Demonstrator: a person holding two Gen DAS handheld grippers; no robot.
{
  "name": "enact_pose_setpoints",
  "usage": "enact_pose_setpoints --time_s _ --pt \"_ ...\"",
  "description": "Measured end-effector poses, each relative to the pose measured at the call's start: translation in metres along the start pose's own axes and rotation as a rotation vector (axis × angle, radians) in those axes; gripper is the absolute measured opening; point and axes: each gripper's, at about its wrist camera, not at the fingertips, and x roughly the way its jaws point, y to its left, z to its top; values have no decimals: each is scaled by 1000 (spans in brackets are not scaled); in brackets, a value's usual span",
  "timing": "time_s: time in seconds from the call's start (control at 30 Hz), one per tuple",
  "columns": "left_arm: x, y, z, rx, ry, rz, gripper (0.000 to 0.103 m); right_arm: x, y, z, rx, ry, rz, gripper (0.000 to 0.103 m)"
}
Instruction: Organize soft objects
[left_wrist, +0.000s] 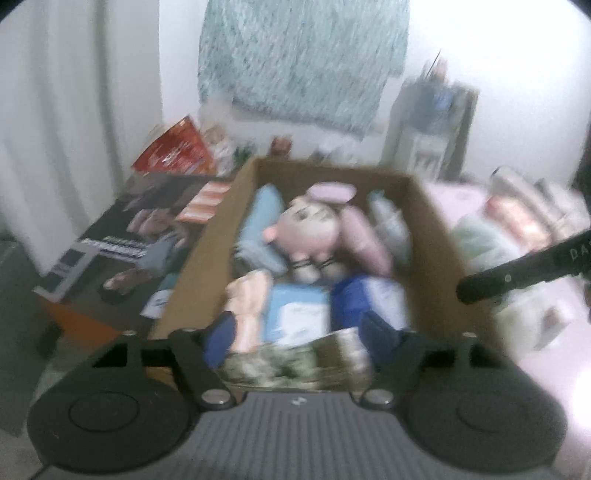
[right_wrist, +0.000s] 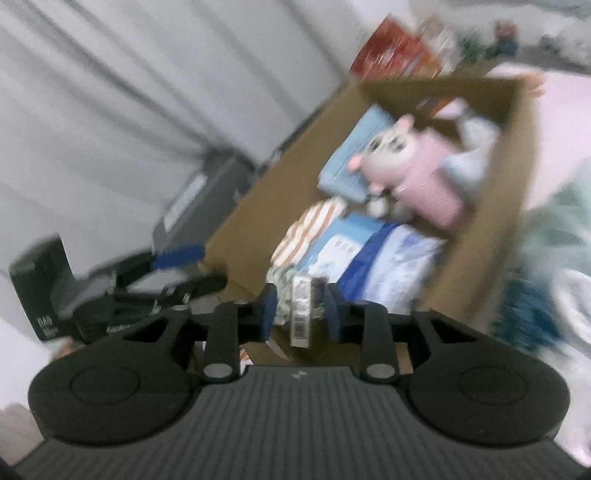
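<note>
Both hands are over the cardboard box (left_wrist: 229, 206) right now, and the blur makes detail hard to pin down. The box is the collecting place, which is why everything soft is packed inside it: a pink plush toy (left_wrist: 314, 229) lies on top toward the far end, a light blue pack (left_wrist: 260, 229) beside it, a striped cloth (right_wrist: 306, 229) and blue-and-white packs (left_wrist: 299, 314) nearer the front.

The left tongs (left_wrist: 297, 332) stand wide over the near edge of the box, blue pads well apart. A patterned bundle (left_wrist: 295, 362) lies between them at the rim, but the pads don't press on it, so I'd say it is simply lying there.

The right tongs (right_wrist: 300, 310) are narrow, with a small slim pack (right_wrist: 301, 314) standing upright between the pads. Whether the pads actually pinch it, I cannot tell; the picture is too smeared. It sits at the box's near wall, seemingly just at the edge.

The box rests on what looks like a bed with pink sheets (left_wrist: 535, 369), more soft things heaped to its right. My guess: the packing is well along, with that heap remaining.
</note>
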Motion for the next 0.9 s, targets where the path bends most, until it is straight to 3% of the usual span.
enact_pose_setpoints --time_s 0.13,0.27,0.43,0.57,0.67,0.77,0.83,0.9 --pt "-16 -34 -9 -1 -75 -111 91 -75 -20 -33 75 -188 -61 44" --pt "-25 -77 -17 34 -112 -242 96 -156 -47 -85 180 -377 -157 49" --pt "-19 -140 -27 122 -75 -380 96 -216 -84 -152 341 -534 -228 52" --pt "-2 -198 -40 202 -8 -491 96 -214 -114 -184 436 -550 -274 53" --pt "17 -239 -52 299 29 -503 96 -202 -129 -193 445 -549 -318 53" --pt "39 -274 -69 402 68 -477 94 -185 -134 -187 360 -511 -430 54" --pt "52 -286 -79 451 90 -451 90 -170 -135 -177 273 -452 -501 60" --pt "64 -290 -85 464 114 -434 84 -165 -133 -169 198 -399 -540 77"
